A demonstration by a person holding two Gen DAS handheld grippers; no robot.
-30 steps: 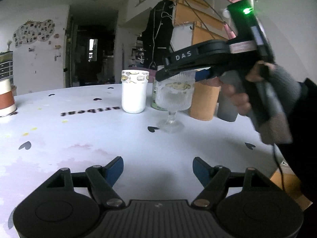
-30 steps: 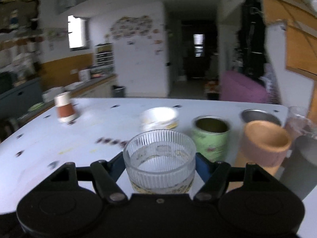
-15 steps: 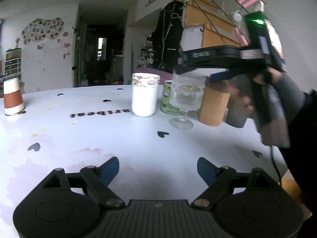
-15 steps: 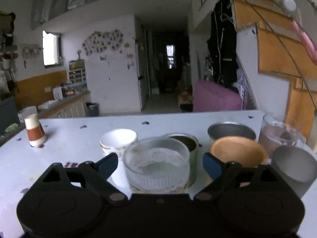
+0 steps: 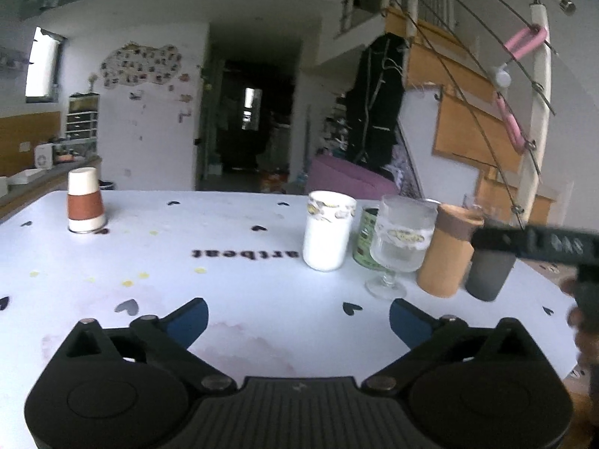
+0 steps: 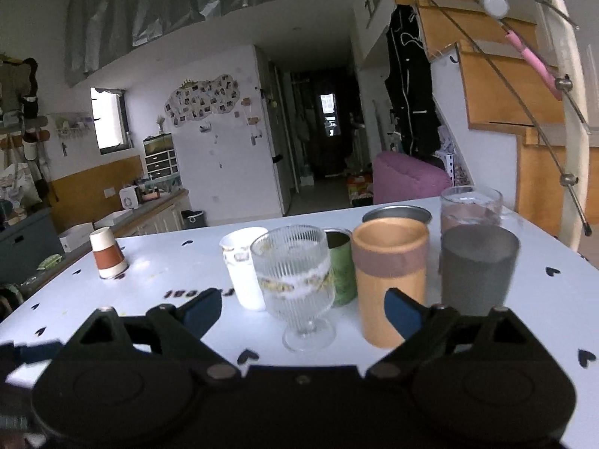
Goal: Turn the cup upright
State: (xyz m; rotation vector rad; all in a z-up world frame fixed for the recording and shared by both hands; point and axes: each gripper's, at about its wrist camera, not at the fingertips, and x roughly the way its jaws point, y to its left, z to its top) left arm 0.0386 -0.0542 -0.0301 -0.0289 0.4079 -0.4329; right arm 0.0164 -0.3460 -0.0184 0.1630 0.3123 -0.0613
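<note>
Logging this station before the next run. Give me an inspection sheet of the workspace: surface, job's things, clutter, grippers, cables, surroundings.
Surface: white table with black heart prints and mirrored lettering.
Job's things: ribbed glass goblet standing upright on its foot; paper cup upside down at the far left.
Clutter: white cup, green can, tan tumbler, grey cup, clear glass, metal cup, all upright in a cluster.
Grippers: left gripper open, empty; right gripper open, just short of the goblet.
Cables: nothing seen.
Surroundings: staircase railing, pink seat, photo wall.
</note>
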